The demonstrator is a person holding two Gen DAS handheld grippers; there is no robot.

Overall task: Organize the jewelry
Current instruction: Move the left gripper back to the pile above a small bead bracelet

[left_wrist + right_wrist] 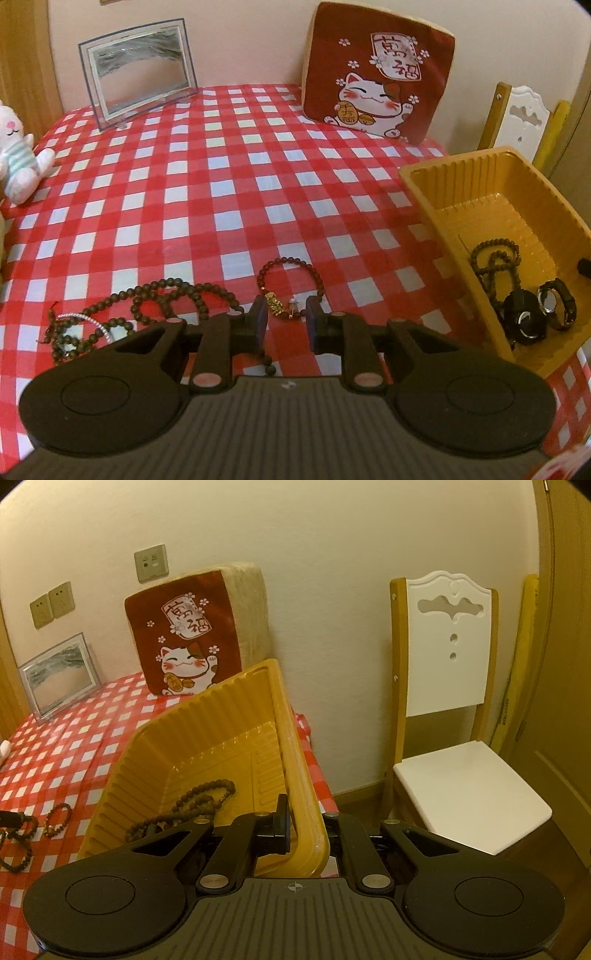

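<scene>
Lying low centre in the left wrist view: dark red bead bracelet (291, 284), round glossy beads, a gold charm and a small clear charm on its near arc, flat on the red-and-white checked bench (207, 192). Straddled at that near arc by the left tool (286, 319), jaws part open, one pad on each side of the charms; whether the pads touch the beads cannot be told. Sprawled to lower left, just beside it: long brown bead string (155, 306) in loose loops, crossed by a thin silver bangle (94, 320).

Clamped at lower centre of the right wrist view: right tool (306, 830), jaws closed on the near corner wall of the yellow tray (295, 738), left finger inside, right finger outside. Tilted up on that side, ribbed walls. Holding a coiled brown bead necklace (192, 805), plus two dark watches (539, 314) seen only from the left wrist view at right edge.

Standing further back, against the wall: clear picture frame (138, 74) upper left, red lucky-cat cushion (376, 70) upper right, white plush toy (18, 151) at far left edge. Beyond the bench, right side: white chair (454, 686).
</scene>
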